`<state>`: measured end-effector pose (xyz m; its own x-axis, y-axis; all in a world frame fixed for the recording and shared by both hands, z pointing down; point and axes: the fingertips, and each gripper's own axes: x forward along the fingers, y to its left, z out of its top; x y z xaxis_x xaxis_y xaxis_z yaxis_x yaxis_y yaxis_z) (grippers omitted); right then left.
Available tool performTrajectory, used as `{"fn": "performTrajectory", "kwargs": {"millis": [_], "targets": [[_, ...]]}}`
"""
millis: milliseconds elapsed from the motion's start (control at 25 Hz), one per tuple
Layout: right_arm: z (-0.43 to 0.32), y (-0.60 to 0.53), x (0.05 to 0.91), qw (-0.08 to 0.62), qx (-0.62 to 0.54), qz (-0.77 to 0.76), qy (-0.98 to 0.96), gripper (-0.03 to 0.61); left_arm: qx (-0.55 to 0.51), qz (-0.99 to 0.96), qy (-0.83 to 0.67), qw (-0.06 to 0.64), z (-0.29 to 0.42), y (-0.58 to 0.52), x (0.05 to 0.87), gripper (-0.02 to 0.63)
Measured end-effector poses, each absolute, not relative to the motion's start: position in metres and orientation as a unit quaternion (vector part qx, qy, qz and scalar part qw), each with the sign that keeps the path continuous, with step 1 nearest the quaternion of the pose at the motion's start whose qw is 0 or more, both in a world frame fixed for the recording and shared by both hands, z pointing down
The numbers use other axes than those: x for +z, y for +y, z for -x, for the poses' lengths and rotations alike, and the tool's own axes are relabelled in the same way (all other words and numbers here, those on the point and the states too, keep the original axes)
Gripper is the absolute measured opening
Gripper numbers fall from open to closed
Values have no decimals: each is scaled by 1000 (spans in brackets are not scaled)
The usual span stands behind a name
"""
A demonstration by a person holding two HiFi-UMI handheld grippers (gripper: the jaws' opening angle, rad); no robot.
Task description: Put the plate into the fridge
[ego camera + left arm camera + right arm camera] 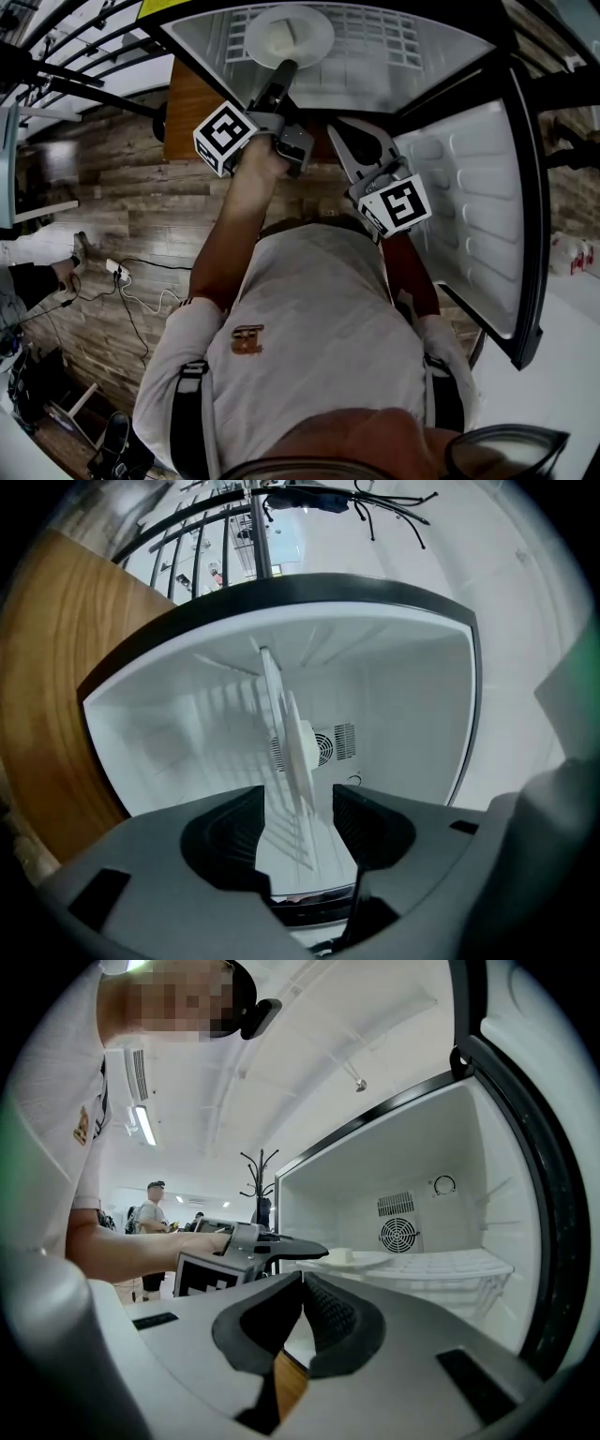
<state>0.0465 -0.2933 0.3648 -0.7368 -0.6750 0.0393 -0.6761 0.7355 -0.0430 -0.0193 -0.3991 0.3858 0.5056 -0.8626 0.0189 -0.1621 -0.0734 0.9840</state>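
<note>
A white plate (289, 36) with a small pale block on it rests on the wire shelf (384, 42) inside the open fridge. My left gripper (284, 67) reaches to the plate's near rim with its jaws apart and no pad pressing on it. In the left gripper view the plate (298, 747) shows edge-on just beyond the open left gripper (298, 803). My right gripper (342, 139) hangs back in front of the fridge, shut and empty. The right gripper view shows the shut right gripper (302, 1283), the plate (354, 1260) on the shelf and the left gripper (314, 1250) at its rim.
The fridge door (478, 206) stands open at the right. A wooden cabinet side (192, 103) borders the fridge on the left. A fan vent (398, 1234) sits in the fridge's back wall. Cables (131, 286) lie on the wood floor. People stand in the background (150, 1218).
</note>
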Motion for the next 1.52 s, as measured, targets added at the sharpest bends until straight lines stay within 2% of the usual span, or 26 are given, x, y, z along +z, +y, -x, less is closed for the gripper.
{"fn": "performTrajectory", "kwargs": {"millis": [440, 560, 640, 1160, 1520], "targets": [[-44, -297, 366, 8, 28, -365, -931, 34, -292, -760, -320, 484, 15, -368, 367, 233], [-43, -298, 365, 7, 27, -364, -931, 34, -243, -803, -336, 428, 21, -361, 371, 232], [-42, -298, 364, 5, 27, -364, -931, 34, -220, -833, -338, 379, 23, -357, 364, 218], [-35, -299, 347, -18, 21, -349, -937, 34, -122, -903, -372, 180, 26, -328, 338, 81], [-24, -292, 334, -27, 0, -328, -944, 34, -69, -920, -380, 71, 23, -308, 319, 32]]}}
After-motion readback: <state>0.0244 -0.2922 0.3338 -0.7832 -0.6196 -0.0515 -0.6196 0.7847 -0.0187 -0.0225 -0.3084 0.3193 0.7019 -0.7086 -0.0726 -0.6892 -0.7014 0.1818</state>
